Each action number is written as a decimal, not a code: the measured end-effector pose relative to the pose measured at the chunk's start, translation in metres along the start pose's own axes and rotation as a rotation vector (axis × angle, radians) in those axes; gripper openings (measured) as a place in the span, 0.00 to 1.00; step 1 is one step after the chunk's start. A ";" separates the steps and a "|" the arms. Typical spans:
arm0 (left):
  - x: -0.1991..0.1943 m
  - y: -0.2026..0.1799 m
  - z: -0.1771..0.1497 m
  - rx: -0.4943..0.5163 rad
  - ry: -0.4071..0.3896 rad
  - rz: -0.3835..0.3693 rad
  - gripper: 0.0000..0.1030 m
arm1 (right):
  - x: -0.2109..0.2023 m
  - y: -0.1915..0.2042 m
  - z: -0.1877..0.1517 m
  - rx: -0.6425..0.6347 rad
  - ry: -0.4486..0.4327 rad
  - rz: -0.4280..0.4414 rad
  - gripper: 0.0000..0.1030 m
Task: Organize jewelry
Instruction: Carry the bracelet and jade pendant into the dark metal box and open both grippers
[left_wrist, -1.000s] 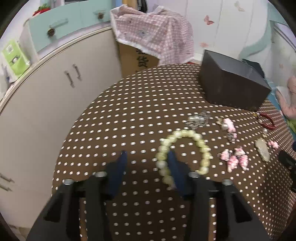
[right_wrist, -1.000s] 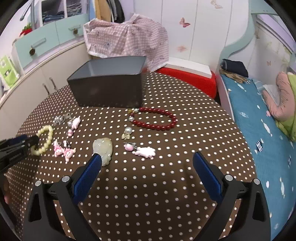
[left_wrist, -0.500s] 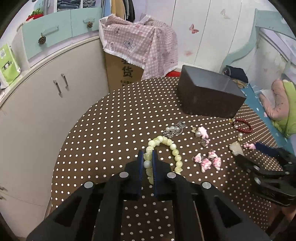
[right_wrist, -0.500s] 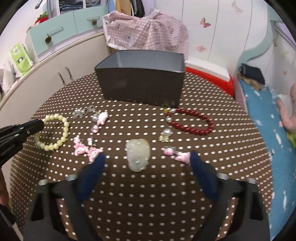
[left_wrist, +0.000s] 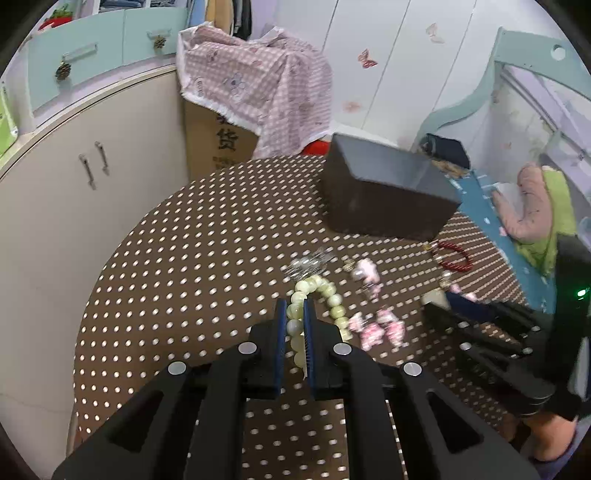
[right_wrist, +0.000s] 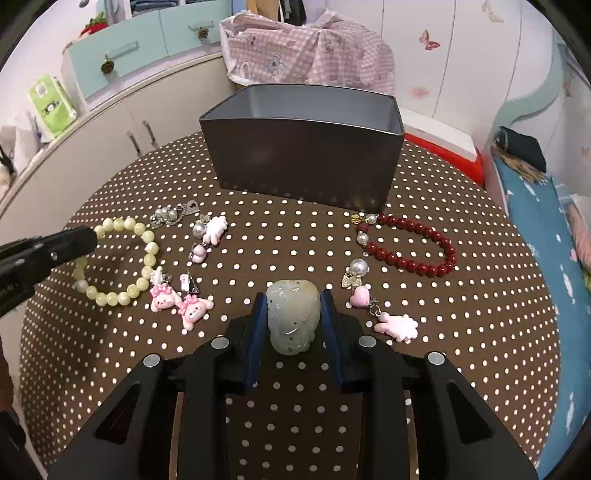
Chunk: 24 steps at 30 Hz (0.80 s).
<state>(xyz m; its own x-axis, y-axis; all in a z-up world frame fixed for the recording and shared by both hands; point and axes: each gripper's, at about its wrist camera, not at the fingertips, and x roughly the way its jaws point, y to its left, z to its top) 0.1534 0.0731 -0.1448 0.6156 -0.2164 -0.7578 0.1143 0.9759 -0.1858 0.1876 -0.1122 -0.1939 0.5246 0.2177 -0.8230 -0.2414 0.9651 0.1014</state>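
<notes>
- The left gripper (left_wrist: 294, 325) is clenched on the near side of the pale green bracelet (right_wrist: 122, 258); a bead is seen pinched between its blue pads (left_wrist: 281, 332), while the rest of the loop lies on the dotted tablecloth (right_wrist: 295, 236).
- The right gripper (right_wrist: 293, 321) is closed around the jade pendant (right_wrist: 293, 317), with one pad against each of its long sides; whether the stone is lifted or resting on the cloth cannot be told.
- The dark box (right_wrist: 303, 147) stands open at the far side of the table, well apart from both held pieces, and is judged to be the place meant for them.
- The bracelet is judged light and floppy: it is probably strung on elastic, so the free part may be expected to sag and swing once raised. Round, smooth beads can roll out of a pinch, so a hold across a single bead's middle is advised.
- The pendant is judged dense, stiff and polished, hence slippery and liable to chip if dropped; a hold across its widest part is preferred.
- The red bracelet (right_wrist: 410, 243), the pink charms (right_wrist: 181, 302) and the small pearl pieces (right_wrist: 354, 273) are left lying on the cloth.
</notes>
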 end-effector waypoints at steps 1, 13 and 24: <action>-0.002 -0.002 0.002 0.004 -0.003 -0.012 0.08 | -0.003 -0.004 -0.001 0.017 0.001 0.026 0.28; -0.048 -0.049 0.069 0.090 -0.117 -0.243 0.08 | -0.060 -0.021 0.045 0.053 -0.140 0.122 0.28; 0.023 -0.073 0.149 0.070 -0.010 -0.296 0.08 | -0.043 -0.057 0.132 0.109 -0.168 0.145 0.28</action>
<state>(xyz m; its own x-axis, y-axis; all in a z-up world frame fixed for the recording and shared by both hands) 0.2750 0.0009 -0.0553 0.5554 -0.4918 -0.6705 0.3434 0.8700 -0.3537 0.2866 -0.1576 -0.0907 0.6218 0.3675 -0.6916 -0.2393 0.9300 0.2791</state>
